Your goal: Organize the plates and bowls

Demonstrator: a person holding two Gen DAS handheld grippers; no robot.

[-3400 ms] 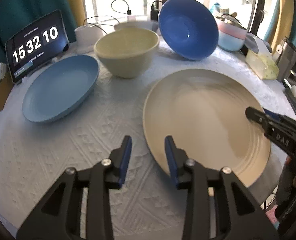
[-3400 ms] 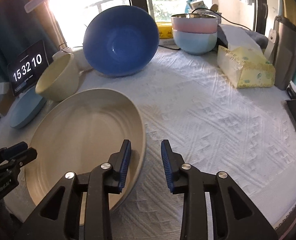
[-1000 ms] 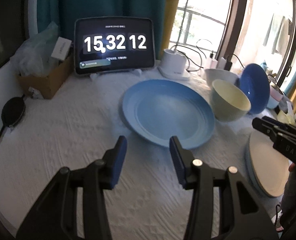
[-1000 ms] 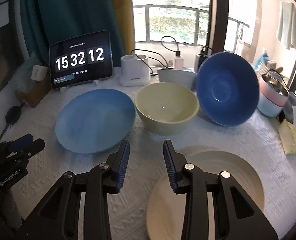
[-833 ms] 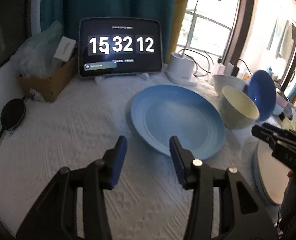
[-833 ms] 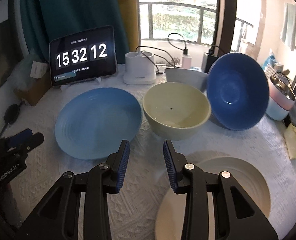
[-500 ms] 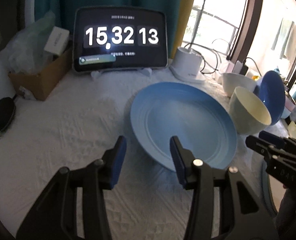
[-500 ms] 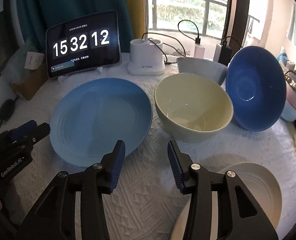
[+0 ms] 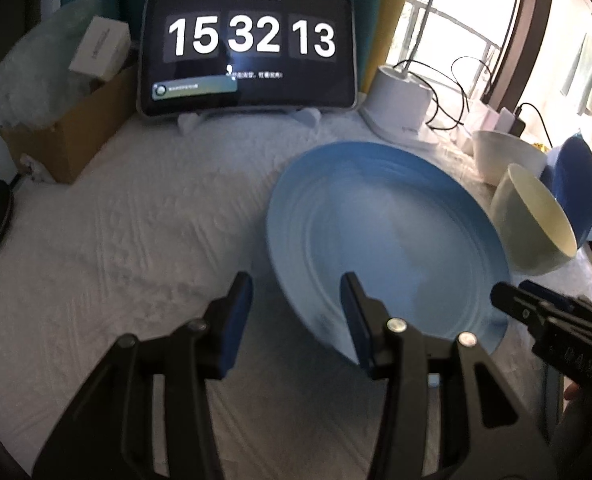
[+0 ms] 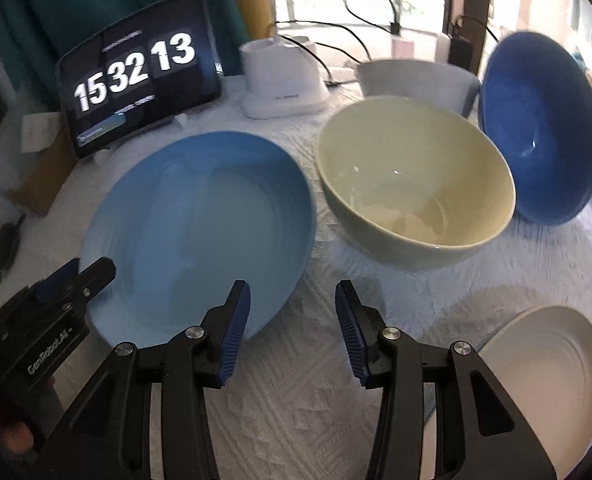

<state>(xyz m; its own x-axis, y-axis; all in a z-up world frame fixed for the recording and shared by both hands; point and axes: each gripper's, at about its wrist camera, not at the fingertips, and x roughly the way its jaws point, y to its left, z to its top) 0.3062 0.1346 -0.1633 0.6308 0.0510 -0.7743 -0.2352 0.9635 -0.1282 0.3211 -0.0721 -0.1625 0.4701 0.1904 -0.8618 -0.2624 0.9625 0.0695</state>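
Both grippers stand part open with nothing held. Left gripper (image 9: 296, 312) straddles the near-left rim of the blue plate (image 9: 383, 236): one blue pad sits over the cloth (image 9: 136, 232), the other over the plate's inside, and neither can be seen pressing on it. Right gripper (image 10: 293, 320) is at the plate's near-right edge, with its left pad over the rim and its right pad over bare cloth; only cloth shows in the gap.

The plate lies flat on the white textured cloth. Just to its right stands a cream bowl (image 10: 415, 184), and behind that a grey bowl (image 10: 415, 76). A dark blue bowl (image 10: 539, 132) is tipped up on its edge, right of the cream one. A cream plate (image 10: 543, 384) lies at the near right corner, well apart from the blue plate.

Behind the plate a tablet (image 9: 248, 46) shows 15 32 13, with a white charger (image 10: 282, 84) to its right and a cardboard box (image 9: 72, 140) to its left.
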